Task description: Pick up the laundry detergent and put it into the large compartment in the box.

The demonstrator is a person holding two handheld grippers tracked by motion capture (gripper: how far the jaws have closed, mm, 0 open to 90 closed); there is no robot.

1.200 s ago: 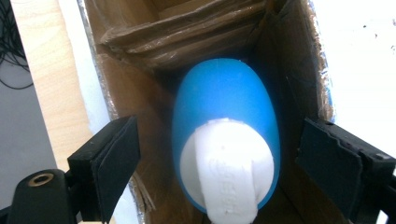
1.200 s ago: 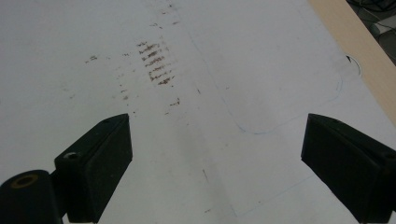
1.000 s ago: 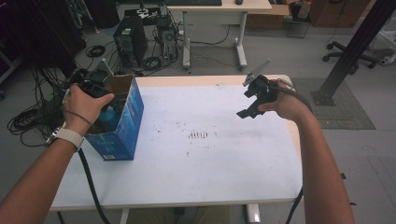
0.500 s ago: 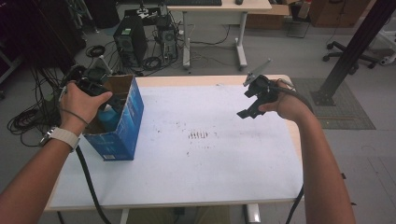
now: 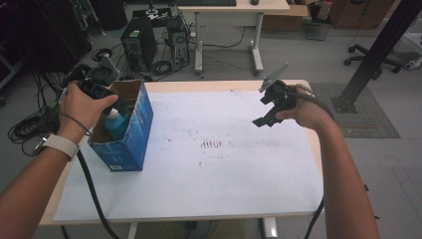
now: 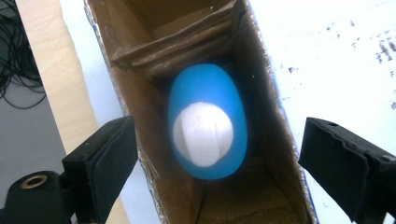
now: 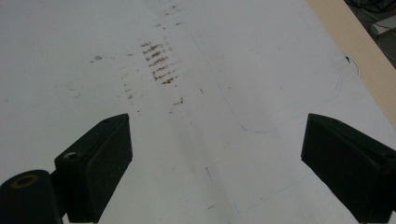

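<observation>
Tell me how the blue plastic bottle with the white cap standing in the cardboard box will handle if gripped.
The blue plastic bottle looks smooth and rounded, so jaws would likely slip on its shoulders. Its white cap seems the surer hold. The narrow cardboard box probably keeps it from tipping.

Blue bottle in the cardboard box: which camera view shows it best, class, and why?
The left gripper view: the blue bottle sits centred, white cap up, inside the cardboard box. The high view shows a blue sliver beside the hand; the right gripper view shows table.

A blue bottle [image 6: 208,121] stands inside the cardboard box [image 6: 140,88], below the tool's [image 6: 215,163] just-opened jaws.
</observation>
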